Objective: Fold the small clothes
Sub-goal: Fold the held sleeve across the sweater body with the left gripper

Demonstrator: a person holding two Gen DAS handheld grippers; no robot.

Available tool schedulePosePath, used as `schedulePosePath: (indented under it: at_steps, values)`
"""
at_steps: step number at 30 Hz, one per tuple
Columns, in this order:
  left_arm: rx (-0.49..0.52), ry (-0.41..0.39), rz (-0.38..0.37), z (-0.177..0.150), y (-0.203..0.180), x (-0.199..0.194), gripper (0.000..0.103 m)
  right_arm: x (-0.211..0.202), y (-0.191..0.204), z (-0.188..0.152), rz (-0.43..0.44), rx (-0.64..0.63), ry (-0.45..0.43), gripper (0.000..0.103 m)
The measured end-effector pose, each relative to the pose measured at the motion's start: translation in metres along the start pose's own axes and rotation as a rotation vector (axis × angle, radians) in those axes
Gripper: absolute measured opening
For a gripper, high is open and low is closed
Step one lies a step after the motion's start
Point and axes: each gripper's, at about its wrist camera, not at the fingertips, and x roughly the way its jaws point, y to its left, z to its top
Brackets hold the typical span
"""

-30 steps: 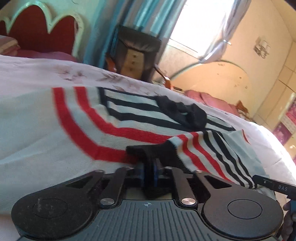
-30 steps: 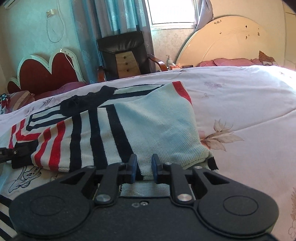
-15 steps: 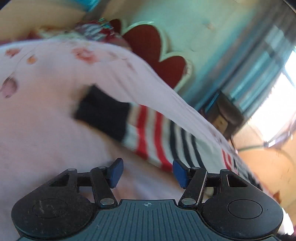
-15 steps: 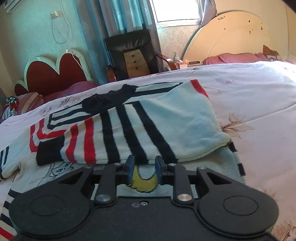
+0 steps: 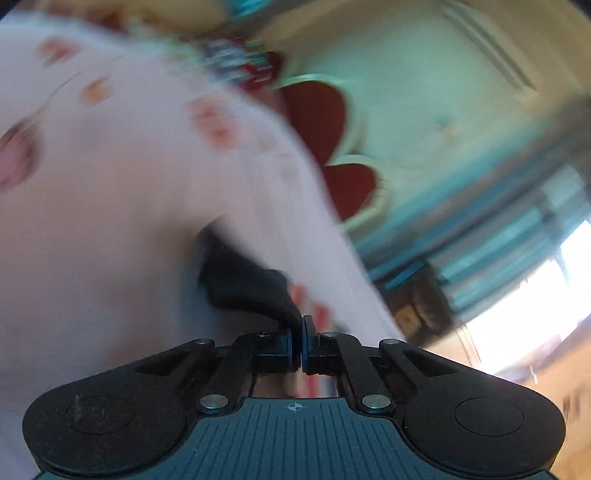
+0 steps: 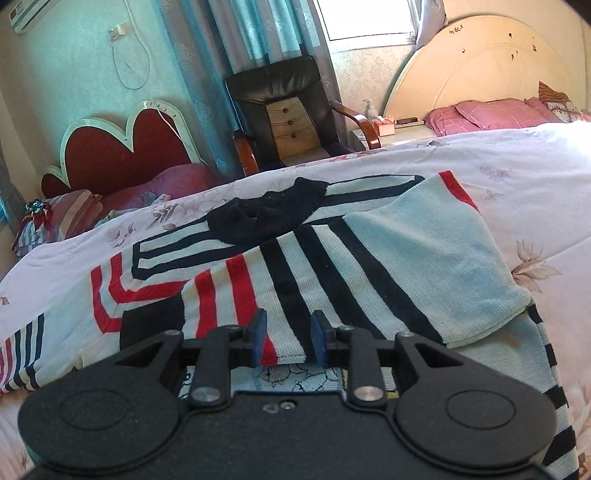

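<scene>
The striped sweater (image 6: 332, 266) lies collar-away on the bed (image 6: 517, 177); left tongs (image 5: 300, 341) pinch its black cuff (image 5: 247, 288), right tongs (image 6: 286, 338) released.

Upper centre of your right view: a black armchair (image 6: 284, 110) before teal curtains (image 6: 258, 33). Left, a red headboard (image 6: 122, 155). Far right, pink pillows (image 6: 491, 112), perhaps on another bed.

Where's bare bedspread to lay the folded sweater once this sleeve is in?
Free: the bedspread right of the sweater, toward the pink pillows. Crowded: centre and left, covered by the sweater. Left gripper pinches its black cuff; right gripper is open.
</scene>
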Motion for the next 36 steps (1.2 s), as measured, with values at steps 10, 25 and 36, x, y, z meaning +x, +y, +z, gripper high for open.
schedulePosePath:
  at_steps: [10, 25, 36]
  values:
    - [0.59, 0.237, -0.271, -0.131, -0.224, 0.062, 0.005, -0.015, -0.021, -0.005, 0.019, 0.017, -0.019, 0.027]
    - [0.934, 0.459, -0.324, -0.298, -0.327, 0.047, 0.063, -0.019, -0.089, 0.015, 0.116, 0.19, -0.022, 0.048]
    - [0.863, 0.273, 0.031, -0.184, -0.193, 0.006, 0.063, 0.044, -0.07, 0.011, 0.255, 0.273, 0.117, 0.051]
